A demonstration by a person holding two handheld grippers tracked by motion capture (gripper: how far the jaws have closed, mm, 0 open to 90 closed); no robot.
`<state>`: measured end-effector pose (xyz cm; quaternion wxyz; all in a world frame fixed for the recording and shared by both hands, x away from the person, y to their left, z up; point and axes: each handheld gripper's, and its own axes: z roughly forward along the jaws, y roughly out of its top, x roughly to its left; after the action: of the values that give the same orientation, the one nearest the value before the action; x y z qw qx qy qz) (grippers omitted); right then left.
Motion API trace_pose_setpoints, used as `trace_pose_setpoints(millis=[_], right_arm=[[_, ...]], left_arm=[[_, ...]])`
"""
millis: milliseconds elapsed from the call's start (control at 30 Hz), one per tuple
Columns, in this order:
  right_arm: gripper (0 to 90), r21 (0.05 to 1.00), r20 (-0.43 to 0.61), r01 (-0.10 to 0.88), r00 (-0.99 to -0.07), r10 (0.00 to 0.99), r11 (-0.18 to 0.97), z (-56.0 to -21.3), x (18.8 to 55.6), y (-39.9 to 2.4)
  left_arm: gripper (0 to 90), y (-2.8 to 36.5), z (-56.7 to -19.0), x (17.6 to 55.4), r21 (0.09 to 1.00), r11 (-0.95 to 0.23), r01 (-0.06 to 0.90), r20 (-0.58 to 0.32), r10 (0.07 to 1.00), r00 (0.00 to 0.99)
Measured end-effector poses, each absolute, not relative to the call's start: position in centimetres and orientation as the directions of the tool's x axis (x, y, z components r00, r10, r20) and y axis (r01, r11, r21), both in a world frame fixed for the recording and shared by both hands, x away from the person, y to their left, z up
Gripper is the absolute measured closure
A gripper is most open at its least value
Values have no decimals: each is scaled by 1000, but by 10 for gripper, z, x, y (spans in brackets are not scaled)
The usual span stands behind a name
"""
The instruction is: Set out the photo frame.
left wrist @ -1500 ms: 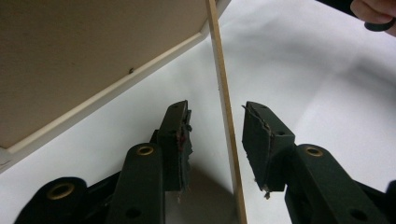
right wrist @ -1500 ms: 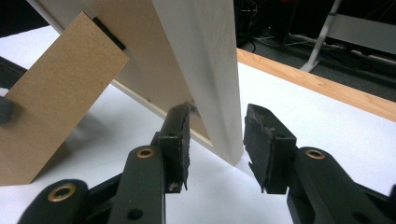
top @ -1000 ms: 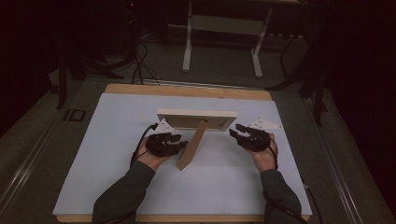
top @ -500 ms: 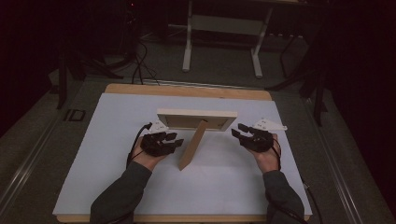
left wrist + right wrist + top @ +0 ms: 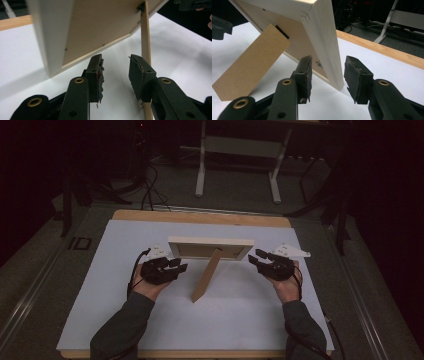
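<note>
A pale wooden picture frame [image 5: 210,247] stands upright mid-table, back towards me, propped on its brown easel strut [image 5: 206,276]. My left gripper [image 5: 181,265] sits left of the frame and clear of it. In the left gripper view its jaws have just been closing; the left gripper [image 5: 115,67] has only white table between the pads, with the frame [image 5: 95,27] ahead and the strut [image 5: 145,37] behind the right jaw. My right gripper [image 5: 256,257] is at the frame's right end. The right gripper [image 5: 327,70] straddles the frame's side edge [image 5: 324,37], and the pads stand off it.
A white sheet [image 5: 150,330] covers the wooden table, whose bare far edge [image 5: 200,217] shows behind the frame. Beyond the table are a white stand [image 5: 235,145] and floor cables [image 5: 150,190]. Dark surroundings ring the table.
My left gripper has drawn away from the frame to the left. The right gripper has barely shifted. The frame stands as before.
</note>
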<state>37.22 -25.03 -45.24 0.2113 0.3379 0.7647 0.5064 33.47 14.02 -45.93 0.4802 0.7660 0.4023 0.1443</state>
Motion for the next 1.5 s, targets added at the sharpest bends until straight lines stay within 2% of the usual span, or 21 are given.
trace_pose_setpoints(millis=[667, 1000, 1500], right_arm=[[561, 928, 1, 262, -710, 705, 263, -434, 374, -236], [554, 925, 6, 271, -708, 707, 264, -431, 382, -233], [533, 918, 16, 287, -716, 698, 273, -432, 390, -231]], left_arm=[[597, 170, -444, 343, 889, -194, 416, -87, 818, 569], [550, 164, -437, 351, 896, -220, 387, -46, 819, 572], [557, 154, -430, 362, 894, -240, 379, -22, 821, 571]])
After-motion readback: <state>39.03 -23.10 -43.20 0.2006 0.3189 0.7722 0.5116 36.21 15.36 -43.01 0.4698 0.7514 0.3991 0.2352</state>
